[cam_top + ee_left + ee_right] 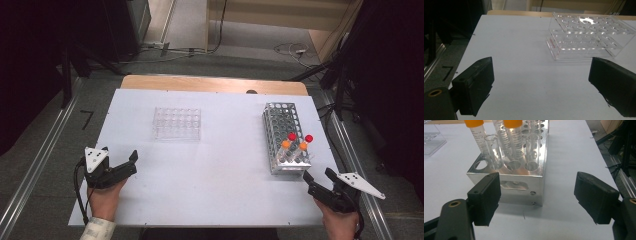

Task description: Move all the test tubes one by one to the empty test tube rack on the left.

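Note:
A clear acrylic tube rack (pixel 177 123) (pixel 586 35) stands empty at the back left of the white table (pixel 210 175). At the right is a metal tube rack (pixel 282 132) (pixel 524 170) holding two orange-capped tubes (pixel 286 144) (pixel 474 123) and two red-capped tubes (pixel 308 138) at its near end. Uncapped glass tubes (pixel 533 145) stand among them. My left gripper (pixel 131 164) (pixel 541 87) rests open near the front left, pointing toward the clear rack, with nothing between its jaws. My right gripper (pixel 318 176) (pixel 536 200) is open just in front of the metal rack, not touching it.
Metal rails (pixel 35 165) run along both sides of the table. A wooden edge (pixel 210 82) shows behind the white board. Cables (pixel 292 50) lie on the floor beyond, and dark stands (pixel 340 80) are at the far right.

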`<action>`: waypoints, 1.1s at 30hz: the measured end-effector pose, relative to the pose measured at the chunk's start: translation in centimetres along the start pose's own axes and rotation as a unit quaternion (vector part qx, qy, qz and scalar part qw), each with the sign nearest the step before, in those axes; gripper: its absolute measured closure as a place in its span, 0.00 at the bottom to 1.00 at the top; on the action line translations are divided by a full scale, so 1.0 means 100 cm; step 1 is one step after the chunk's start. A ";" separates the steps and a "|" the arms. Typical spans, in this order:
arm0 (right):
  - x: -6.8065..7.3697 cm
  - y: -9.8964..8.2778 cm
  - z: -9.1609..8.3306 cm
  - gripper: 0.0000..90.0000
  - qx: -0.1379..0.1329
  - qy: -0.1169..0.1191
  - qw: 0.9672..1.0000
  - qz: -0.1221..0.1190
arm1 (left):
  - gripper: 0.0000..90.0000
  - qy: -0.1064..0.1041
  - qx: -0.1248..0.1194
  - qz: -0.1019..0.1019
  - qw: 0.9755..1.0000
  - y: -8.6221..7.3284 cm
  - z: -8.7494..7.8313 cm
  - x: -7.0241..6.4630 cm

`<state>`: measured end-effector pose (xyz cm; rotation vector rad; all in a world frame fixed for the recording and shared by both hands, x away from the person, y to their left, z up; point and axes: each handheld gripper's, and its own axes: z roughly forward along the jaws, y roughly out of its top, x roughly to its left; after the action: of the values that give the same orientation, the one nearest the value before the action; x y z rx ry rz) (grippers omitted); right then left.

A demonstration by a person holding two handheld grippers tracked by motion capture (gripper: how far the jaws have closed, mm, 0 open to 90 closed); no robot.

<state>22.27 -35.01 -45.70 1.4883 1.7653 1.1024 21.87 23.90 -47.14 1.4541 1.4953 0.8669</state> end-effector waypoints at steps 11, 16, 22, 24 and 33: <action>0.000 0.006 0.006 0.41 -0.012 0.013 1.000 -0.005 | 0.08 0.001 0.001 0.001 1.000 0.000 0.000 0.000; 0.001 0.008 0.013 0.55 -0.013 0.015 1.000 -0.012 | 0.08 0.002 0.003 0.002 1.000 0.000 0.001 0.000; 0.003 0.011 0.020 0.65 -0.018 0.010 1.000 -0.021 | 0.08 0.003 0.003 0.002 1.000 -0.001 0.001 0.000; 0.005 0.012 0.024 0.67 -0.017 0.007 1.000 -0.025 | 0.08 0.002 0.003 0.002 1.000 -0.001 0.001 0.000; 0.008 0.015 0.035 0.78 -0.016 -0.002 0.999 -0.030 | 0.08 0.003 0.006 0.003 1.000 -0.001 0.001 0.002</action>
<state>25.81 -33.41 -46.09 1.4096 1.7696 1.0906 21.92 24.05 -47.25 1.4653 1.5040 0.8688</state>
